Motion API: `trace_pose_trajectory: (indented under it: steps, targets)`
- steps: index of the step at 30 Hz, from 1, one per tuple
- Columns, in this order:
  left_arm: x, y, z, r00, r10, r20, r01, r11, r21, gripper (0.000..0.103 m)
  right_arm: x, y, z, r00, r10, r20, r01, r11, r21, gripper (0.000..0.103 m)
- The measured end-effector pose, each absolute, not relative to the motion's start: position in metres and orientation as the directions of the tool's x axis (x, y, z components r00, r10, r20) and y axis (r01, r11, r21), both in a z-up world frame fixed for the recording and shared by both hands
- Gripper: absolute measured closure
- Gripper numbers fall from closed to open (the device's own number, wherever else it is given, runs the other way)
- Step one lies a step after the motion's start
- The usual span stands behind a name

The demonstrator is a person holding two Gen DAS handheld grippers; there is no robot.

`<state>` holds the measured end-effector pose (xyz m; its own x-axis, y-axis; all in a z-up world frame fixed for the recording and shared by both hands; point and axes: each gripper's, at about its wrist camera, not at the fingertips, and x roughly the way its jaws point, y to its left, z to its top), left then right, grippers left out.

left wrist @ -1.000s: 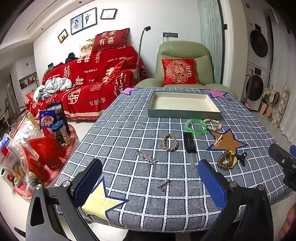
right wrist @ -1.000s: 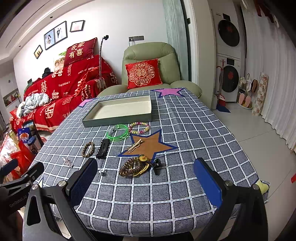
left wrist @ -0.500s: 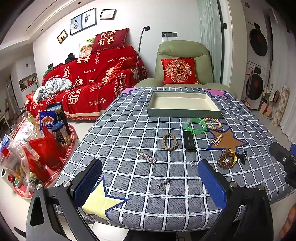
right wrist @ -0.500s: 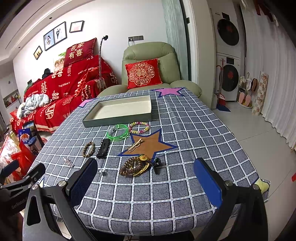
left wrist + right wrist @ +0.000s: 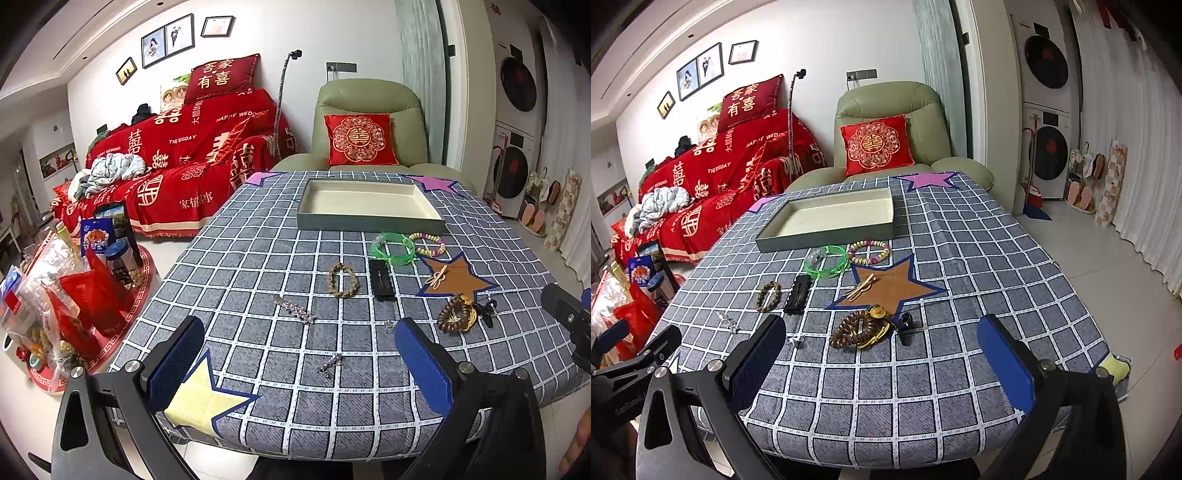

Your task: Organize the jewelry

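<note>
While both claws, left gripper (image 5: 301, 363) and right gripper (image 5: 882, 360), are gaping wide and empty, I'm lining up. I'm judging the wooden bead bracelet (image 5: 855, 329) wants lifting into the tray (image 5: 827, 236) first.

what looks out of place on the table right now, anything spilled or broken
Nothing looks spilled or damaged. The tray is empty while the jewelry lies scattered on the tablecloth, such as the green bangle and brown bead bracelet.

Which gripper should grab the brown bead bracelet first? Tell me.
Probably the right gripper. The brown bead bracelet lies on the table just ahead, between its open blue fingers. From the left gripper, also open and empty, the bracelet sits far off to its right side.
</note>
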<state>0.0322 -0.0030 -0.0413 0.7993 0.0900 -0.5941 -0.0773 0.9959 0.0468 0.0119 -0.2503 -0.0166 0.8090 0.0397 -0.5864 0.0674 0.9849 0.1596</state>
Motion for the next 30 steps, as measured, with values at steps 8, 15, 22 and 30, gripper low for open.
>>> trace_pose_trajectory:
  steps: [8,15,22,30]
  targets:
    - [0.034,-0.0023,-0.0416,0.795,0.092,-0.6,-0.08,0.996,0.047,0.0,0.0112,-0.2495,-0.0173,0.809,0.04,-0.586,0.068,0.985,0.161,0.0]
    - [0.0338,-0.0021,-0.0416,0.795,0.093,-0.6,-0.081,0.996,0.047,0.0,0.0095,-0.248,-0.0188,0.806,0.042,-0.591,0.069,0.984,0.164,0.0]
    - [0.0338,-0.0018,-0.0416,0.795,0.092,-0.599,-0.08,0.996,0.047,0.0,0.0086,-0.2471,-0.019,0.807,0.044,-0.589,0.068,0.984,0.166,0.0]
    - [0.0364,-0.0019,-0.0428,0.791,0.091,-0.605,-0.082,0.996,0.043,0.0,0.0094,-0.2481,-0.0186,0.806,0.045,-0.591,0.067,0.984,0.166,0.0]
